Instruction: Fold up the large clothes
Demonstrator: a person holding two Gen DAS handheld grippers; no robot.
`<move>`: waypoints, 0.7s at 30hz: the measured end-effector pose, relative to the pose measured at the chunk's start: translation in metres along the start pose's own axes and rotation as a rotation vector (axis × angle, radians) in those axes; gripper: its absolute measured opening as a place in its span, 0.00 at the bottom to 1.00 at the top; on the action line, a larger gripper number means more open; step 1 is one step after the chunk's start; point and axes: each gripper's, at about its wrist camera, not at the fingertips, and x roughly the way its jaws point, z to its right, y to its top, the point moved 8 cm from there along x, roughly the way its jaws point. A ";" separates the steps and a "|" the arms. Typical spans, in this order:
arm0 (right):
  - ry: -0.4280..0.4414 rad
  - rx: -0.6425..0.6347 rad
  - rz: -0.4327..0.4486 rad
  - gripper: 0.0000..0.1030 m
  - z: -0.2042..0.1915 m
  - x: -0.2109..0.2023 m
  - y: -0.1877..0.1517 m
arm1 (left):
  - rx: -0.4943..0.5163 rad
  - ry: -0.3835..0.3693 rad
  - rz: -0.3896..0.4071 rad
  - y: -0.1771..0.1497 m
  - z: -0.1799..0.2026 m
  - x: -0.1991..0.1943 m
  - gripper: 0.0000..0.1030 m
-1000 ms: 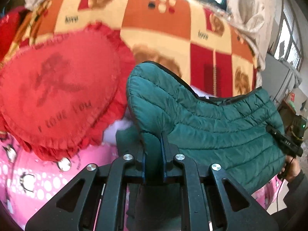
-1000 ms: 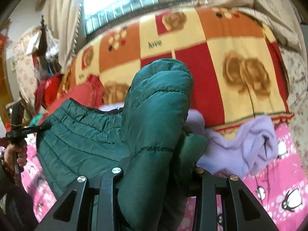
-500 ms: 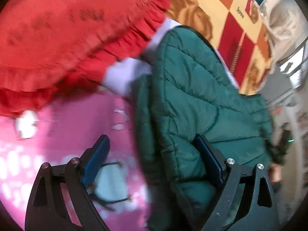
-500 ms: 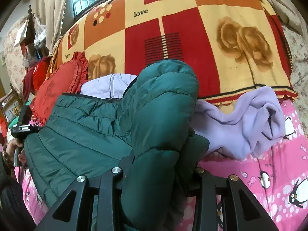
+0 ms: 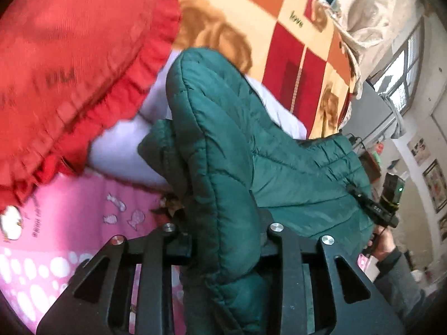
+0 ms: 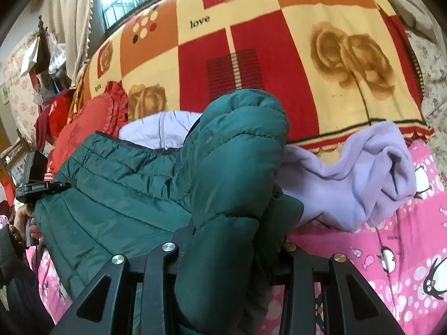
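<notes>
The bed (image 6: 405,251), under a pink penguin-print sheet, carries everything. A checked rose blanket (image 6: 279,42) covers its far side. The green quilted jacket (image 6: 117,195) lies bunched across the near middle — on a lilac garment (image 6: 363,178) that spreads right. A red frilled cushion (image 5: 69,69) sits far left. The right tool (image 6: 232,251) pinches a thick jacket fold. The left tool (image 5: 223,237) is closing its jaws on another fold.
</notes>
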 end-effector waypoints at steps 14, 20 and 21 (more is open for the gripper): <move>0.041 -0.054 0.169 0.33 -0.031 -0.078 0.033 | 0.066 0.034 0.145 0.016 0.055 -0.074 0.26; 0.081 -0.067 0.260 0.33 -0.056 -0.129 0.042 | 0.113 0.052 0.192 0.015 0.092 -0.130 0.26; 0.091 -0.063 0.269 0.33 -0.060 -0.136 0.040 | 0.122 0.058 0.196 0.012 0.097 -0.139 0.26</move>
